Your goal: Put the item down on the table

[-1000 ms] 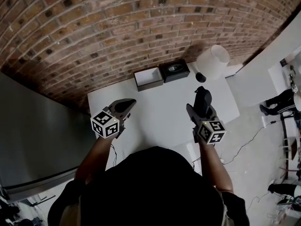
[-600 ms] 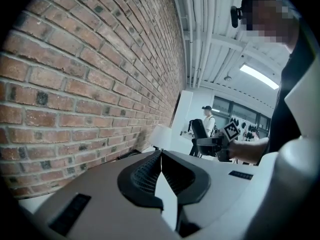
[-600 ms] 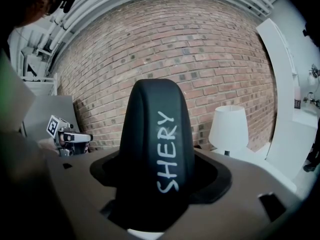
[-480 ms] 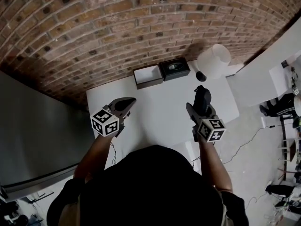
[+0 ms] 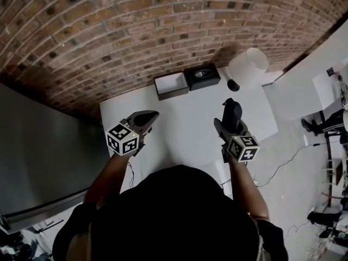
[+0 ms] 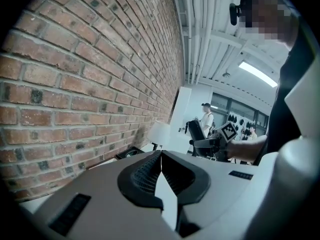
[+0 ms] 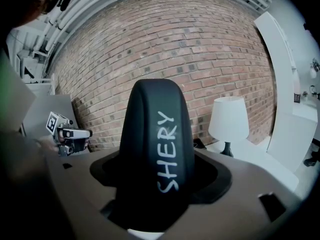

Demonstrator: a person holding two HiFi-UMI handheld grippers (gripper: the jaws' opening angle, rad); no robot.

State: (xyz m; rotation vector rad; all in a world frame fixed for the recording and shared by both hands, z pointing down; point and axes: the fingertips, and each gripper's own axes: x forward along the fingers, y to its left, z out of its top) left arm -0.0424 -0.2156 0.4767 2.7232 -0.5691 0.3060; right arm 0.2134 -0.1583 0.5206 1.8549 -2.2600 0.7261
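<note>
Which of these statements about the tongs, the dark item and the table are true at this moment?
1. The right tongs grip a dark rounded item with white lettering. True.
2. The left tongs are wide open. False: their jaws meet, with nothing between them.
3. The dark item lies on the white table. False: it is held in the right tongs, above the table top.
4. A white-shaded lamp stands at the table's far right corner. True.
5. The left tongs carry the lamp. False: the lamp stands on the table, apart from both tongs.
</note>
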